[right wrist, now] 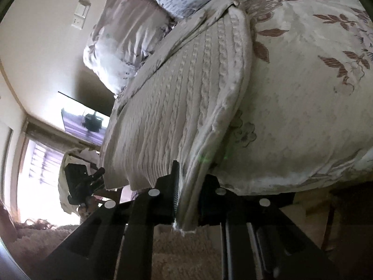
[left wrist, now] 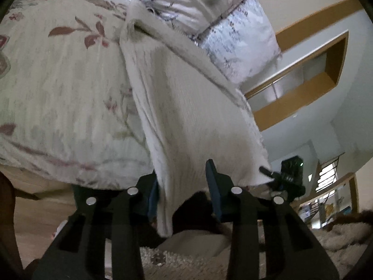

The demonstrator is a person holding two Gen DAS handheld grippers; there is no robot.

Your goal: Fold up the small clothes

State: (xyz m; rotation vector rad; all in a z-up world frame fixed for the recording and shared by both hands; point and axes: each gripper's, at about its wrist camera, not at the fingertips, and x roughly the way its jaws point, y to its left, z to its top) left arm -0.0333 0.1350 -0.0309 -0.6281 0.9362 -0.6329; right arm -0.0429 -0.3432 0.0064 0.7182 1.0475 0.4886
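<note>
Holding cable-knit sweater (right wrist: 186, 98) hem at bed edge, draped over floral duvet (right wrist: 303, 105) — right gripper (right wrist: 187, 198) clamped on corner, left gripper (left wrist: 184, 193) jaws apart, fabric between. Left grip to be secured, hem kept taut before folding.

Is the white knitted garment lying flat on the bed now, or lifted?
Lifted: the right gripper clamps the knitted garment at its edge, which hangs off the bed.

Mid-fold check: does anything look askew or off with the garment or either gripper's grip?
Slightly. The left gripper stands open with the knit garment draped loosely between its fingers, near one side, while the right gripper pinches a bunched edge. The garment hangs twisted off the floral bedding.
</note>
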